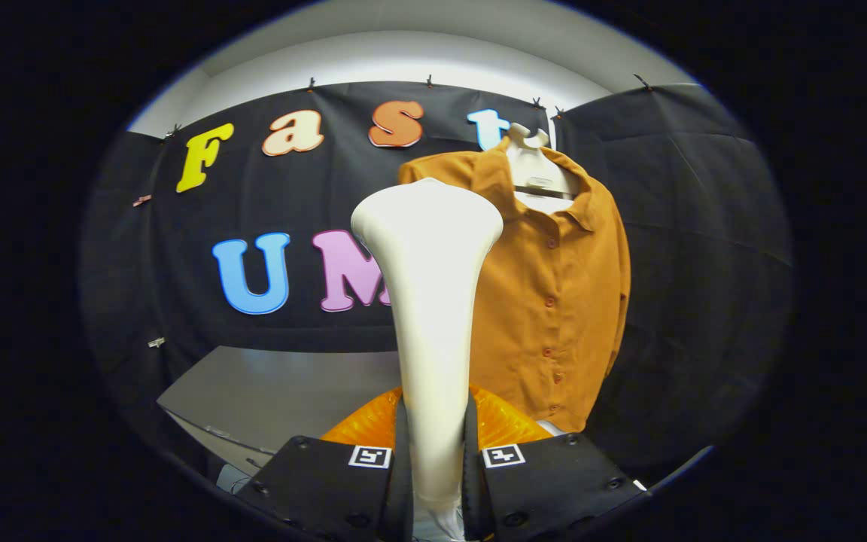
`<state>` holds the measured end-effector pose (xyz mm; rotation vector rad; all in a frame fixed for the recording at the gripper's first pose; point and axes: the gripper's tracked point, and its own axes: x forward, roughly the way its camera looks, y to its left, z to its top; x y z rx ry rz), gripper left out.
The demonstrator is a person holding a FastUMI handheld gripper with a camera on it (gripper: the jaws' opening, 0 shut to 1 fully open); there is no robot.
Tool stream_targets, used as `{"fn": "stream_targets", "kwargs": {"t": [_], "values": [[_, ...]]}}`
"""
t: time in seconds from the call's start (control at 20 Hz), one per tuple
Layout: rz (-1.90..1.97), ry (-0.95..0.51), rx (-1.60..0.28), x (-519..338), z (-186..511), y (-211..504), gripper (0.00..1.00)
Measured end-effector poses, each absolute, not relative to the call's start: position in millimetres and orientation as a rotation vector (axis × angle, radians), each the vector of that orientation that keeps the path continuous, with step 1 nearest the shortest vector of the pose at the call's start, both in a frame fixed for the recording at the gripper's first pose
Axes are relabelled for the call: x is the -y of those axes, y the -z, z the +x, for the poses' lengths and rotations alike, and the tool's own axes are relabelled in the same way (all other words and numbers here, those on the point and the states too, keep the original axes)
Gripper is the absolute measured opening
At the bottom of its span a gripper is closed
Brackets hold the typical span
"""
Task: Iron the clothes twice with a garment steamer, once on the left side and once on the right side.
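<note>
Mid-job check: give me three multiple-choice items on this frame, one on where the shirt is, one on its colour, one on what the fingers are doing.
1. Where is the shirt relative to the steamer?
A. Beyond it, hanging on a hanger
B. Folded on the table
C. Between the fingers

2. What colour is the shirt?
A. Blue
B. Orange-brown
C. White

3. What are the gripper fingers at?
A. Open, holding nothing
B. Closed on the shirt
C. Closed on the steamer's white body

Answers:
1 A: the shirt hangs on a white hanger before the black cloth, past the steamer head.
2 B: its fabric and buttons are orange-brown.
3 C: both fingers press on the white body from either side.
</note>
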<state>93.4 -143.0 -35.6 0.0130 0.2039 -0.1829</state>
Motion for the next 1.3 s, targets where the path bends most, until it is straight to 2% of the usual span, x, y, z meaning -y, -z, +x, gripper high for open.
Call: {"fn": "stream_targets", "kwargs": {"t": [0.5, 1.3], "values": [[-0.013, 0.043, -0.161, 28, 60, 20, 0.29], [-0.023, 0.029, -0.129, -4, 33, 5, 0.29]]}}
